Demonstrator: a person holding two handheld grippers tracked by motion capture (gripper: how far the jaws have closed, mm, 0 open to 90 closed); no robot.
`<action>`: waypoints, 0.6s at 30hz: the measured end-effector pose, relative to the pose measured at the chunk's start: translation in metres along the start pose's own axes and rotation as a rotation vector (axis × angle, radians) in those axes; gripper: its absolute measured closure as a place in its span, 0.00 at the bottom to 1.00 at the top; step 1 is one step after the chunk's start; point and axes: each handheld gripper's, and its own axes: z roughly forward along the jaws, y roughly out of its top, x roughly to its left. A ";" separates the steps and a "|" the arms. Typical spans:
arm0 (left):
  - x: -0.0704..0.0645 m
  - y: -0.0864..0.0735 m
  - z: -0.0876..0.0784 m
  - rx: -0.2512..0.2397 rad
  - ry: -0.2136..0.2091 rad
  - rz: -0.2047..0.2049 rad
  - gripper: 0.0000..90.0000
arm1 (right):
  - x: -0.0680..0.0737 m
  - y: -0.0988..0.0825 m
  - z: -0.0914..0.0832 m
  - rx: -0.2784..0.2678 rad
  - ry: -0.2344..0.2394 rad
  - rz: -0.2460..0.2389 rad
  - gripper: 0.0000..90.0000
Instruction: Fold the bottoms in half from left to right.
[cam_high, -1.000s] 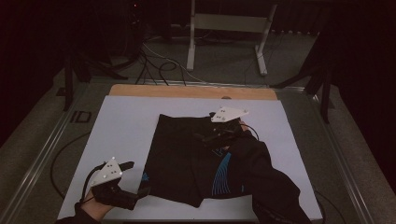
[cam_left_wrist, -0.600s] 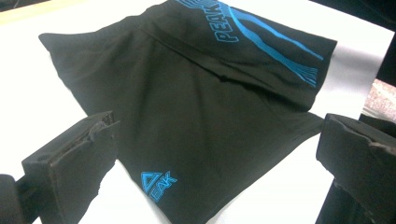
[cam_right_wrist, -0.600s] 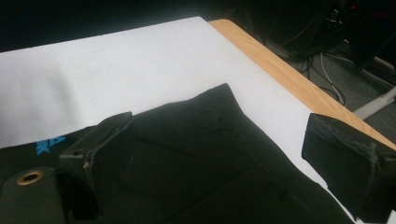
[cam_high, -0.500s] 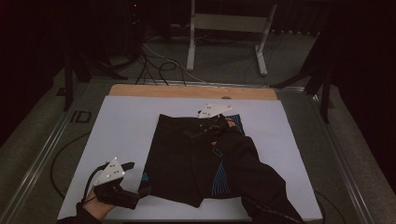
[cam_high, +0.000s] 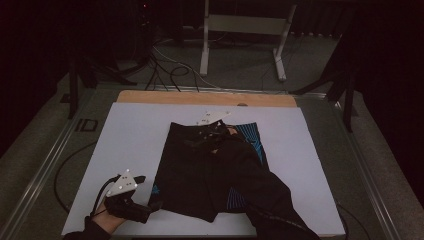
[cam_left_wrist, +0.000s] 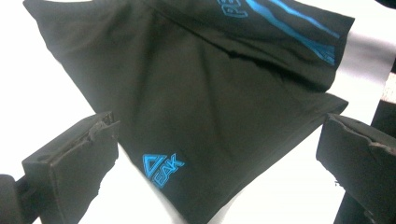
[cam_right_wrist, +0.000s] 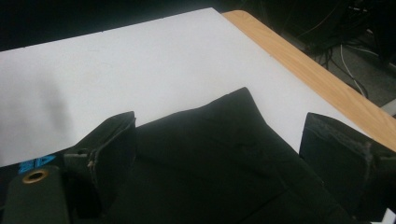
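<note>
Black shorts lie flat near the centre of the white mat, waist toward 12 o'clock, leg hems toward 6. Blue stripe panel along the edge at 3 o'clock; blue "PEAK" logo near the hem corner at 7 o'clock.

Left gripper sits at 7 o'clock of the shorts, held by a hand at the mat's near edge. Jaws spread wide in the left gripper view, nothing between them but air; the logo corner of the hem lies on the mat below the gap.

Right gripper is at 12 o'clock, over the waistband, grey plate on top, dark sleeve crossing the shorts from 5 o'clock. Right gripper view: jaws spread apart, hanging above the folded waistband corner, not pinching it. Can't tell if the jaw tips touch the fabric.

Wooden table edge shows beyond the mat at 12 o'clock, with cables and a metal stand on the floor behind.
</note>
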 end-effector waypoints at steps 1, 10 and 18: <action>0.001 -0.001 0.001 0.006 0.000 0.000 0.00 | 0.000 0.000 0.003 0.000 0.005 -0.002 0.12; 0.007 -0.010 0.010 0.064 0.013 0.015 0.00 | 0.008 0.003 0.026 0.007 0.034 0.005 0.12; 0.011 -0.013 0.018 0.132 0.019 -0.019 0.00 | 0.011 0.003 0.039 0.010 0.052 0.007 0.12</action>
